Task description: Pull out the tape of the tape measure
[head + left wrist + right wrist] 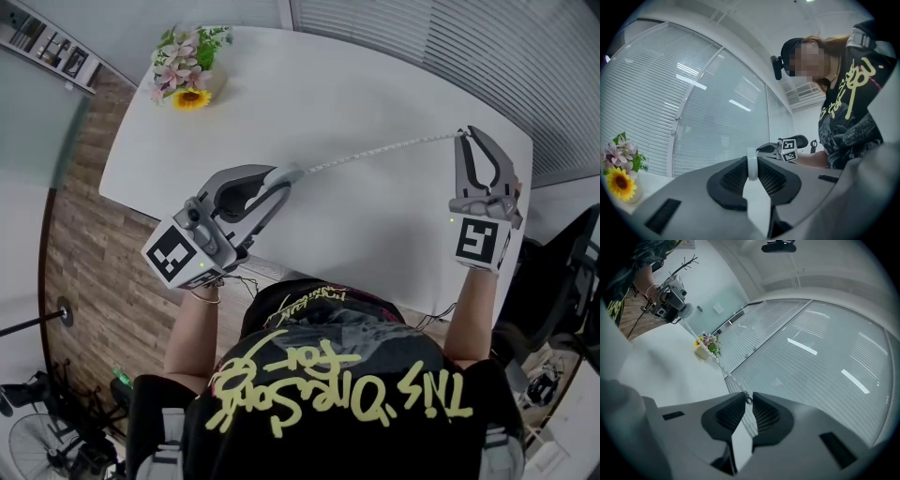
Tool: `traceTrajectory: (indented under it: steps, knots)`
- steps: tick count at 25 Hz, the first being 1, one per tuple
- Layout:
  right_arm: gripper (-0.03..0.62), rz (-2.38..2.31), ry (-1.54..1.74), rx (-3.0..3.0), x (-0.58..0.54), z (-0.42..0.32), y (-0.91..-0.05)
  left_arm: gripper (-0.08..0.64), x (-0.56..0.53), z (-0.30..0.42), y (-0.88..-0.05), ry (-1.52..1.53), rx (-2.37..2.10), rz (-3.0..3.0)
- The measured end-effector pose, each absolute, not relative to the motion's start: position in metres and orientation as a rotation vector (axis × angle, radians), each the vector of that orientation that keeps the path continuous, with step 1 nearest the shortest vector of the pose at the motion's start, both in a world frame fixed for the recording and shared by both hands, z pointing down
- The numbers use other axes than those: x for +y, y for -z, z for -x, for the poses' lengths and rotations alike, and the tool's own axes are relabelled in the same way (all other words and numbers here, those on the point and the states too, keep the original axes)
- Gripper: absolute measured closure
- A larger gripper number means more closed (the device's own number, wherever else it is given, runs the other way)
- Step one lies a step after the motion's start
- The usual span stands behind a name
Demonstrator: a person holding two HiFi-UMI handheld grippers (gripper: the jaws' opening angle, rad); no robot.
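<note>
My left gripper [284, 178] is shut on the small white tape measure case [293, 172], held above the white table [356, 234]. In the left gripper view the round case [752, 165] sits pinched between the dark pads of that gripper [752, 177]. A thin white tape [375, 150] stretches out taut from the case to my right gripper [465, 135], which is shut on the tape's end. From the right gripper [746, 397] the tape [712, 357] runs away toward the left gripper [670, 298] across the table.
A small pot of flowers [187, 67] stands at the table's far left corner. Window blinds [469, 47] run along the far side. A dark office chair [562, 281] is at the right, a fan [37, 441] on the wooden floor at bottom left.
</note>
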State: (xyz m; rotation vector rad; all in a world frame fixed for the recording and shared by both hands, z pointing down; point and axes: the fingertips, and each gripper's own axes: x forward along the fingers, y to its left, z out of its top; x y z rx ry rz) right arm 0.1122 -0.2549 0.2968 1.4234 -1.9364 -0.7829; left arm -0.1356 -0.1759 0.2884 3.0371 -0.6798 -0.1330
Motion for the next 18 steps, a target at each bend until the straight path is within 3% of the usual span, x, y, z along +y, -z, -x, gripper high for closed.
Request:
traceTrajectory:
  steps: [18]
  knots:
    - [0.541, -1.444, 0.778, -1.918, -0.255, -0.126, -0.297, 0.506, -0.179, 0.135, -0.289, 0.126, -0.722, -3.028]
